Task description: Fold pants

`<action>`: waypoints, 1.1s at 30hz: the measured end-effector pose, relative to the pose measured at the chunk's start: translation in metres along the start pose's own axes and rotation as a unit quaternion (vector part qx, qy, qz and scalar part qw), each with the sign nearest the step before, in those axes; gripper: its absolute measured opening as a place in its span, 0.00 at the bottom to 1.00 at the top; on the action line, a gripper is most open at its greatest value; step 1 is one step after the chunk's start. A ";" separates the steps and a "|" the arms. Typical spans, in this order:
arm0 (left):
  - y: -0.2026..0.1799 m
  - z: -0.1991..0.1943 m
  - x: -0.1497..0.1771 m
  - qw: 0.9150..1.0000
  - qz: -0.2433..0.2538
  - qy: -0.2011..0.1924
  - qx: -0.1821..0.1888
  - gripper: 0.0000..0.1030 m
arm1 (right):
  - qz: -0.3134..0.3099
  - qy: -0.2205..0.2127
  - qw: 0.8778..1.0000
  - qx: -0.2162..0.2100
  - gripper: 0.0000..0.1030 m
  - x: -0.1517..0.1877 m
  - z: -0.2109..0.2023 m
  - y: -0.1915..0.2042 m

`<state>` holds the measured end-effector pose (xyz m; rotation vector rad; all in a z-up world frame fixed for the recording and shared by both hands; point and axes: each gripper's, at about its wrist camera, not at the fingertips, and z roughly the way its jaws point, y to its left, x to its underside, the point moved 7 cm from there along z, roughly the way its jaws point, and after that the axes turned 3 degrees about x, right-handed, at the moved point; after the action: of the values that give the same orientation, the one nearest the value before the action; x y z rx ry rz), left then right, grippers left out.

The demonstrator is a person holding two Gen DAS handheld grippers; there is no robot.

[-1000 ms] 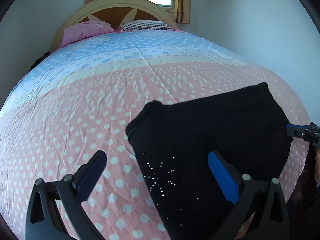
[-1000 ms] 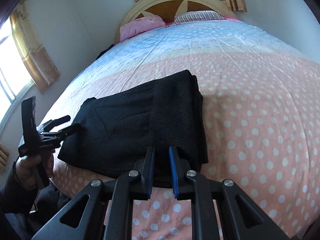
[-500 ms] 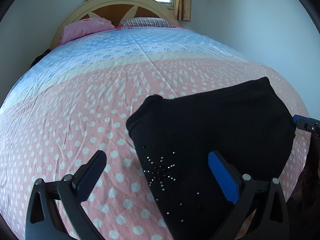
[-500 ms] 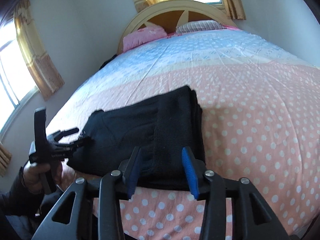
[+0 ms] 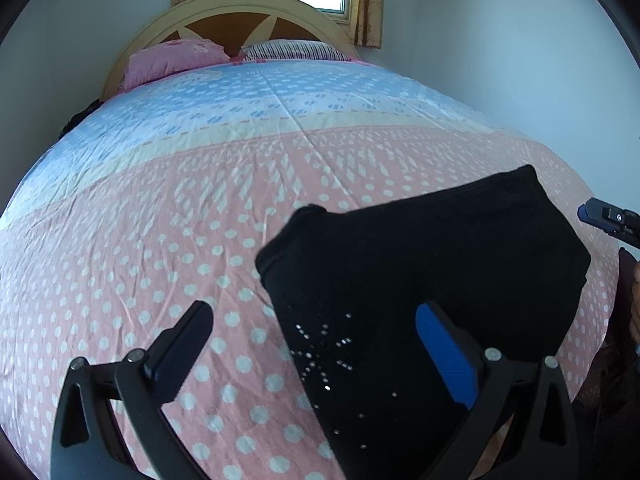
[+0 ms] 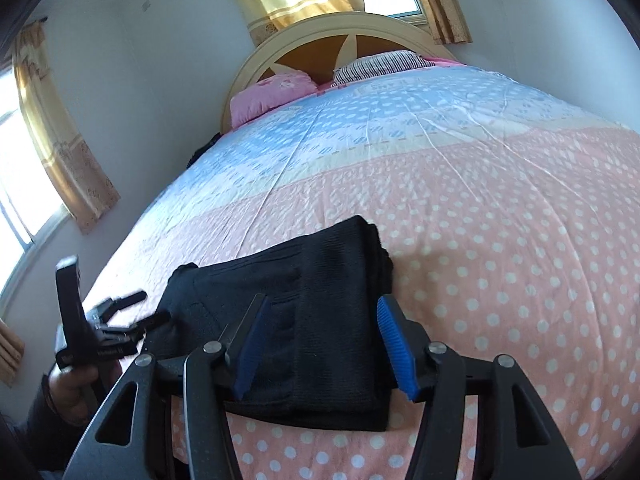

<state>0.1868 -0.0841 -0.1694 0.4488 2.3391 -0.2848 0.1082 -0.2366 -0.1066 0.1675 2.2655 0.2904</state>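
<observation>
Right wrist: right tool (image 6: 324,344) wider, pants (image 6: 304,320) released.

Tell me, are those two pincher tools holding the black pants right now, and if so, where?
Nothing is held. The left gripper and right gripper are both open above the folded pants on the bed.

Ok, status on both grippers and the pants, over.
Left gripper open, right gripper open, neither gripping. Black pants folded, lying flat on the bedspread near its edge. Nothing in the way.

Right tongs (image 6: 326,344) gape above folded black knit pants (image 6: 304,320) on pink polka-dot bedspread (image 6: 500,260); left tongs (image 6: 148,312) parted alongside.
</observation>
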 end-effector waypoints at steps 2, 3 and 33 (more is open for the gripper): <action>0.012 -0.003 -0.014 1.000 0.003 -0.009 -0.019 1.00 | -0.028 0.009 1.000 0.008 0.55 0.000 0.002 0.011; 0.021 -0.004 -0.022 0.999 0.001 -0.016 -0.030 1.00 | -0.033 0.012 0.999 0.028 0.55 0.000 0.004 0.010; -0.180 0.111 -0.095 0.984 0.111 0.070 0.121 1.00 | 0.037 0.041 0.998 -0.021 0.36 0.051 -0.010 -0.039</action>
<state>0.2479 -0.3076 -0.1685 0.8671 2.3710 -0.4455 0.0665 -0.2643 -0.1480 0.2218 2.3347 0.3901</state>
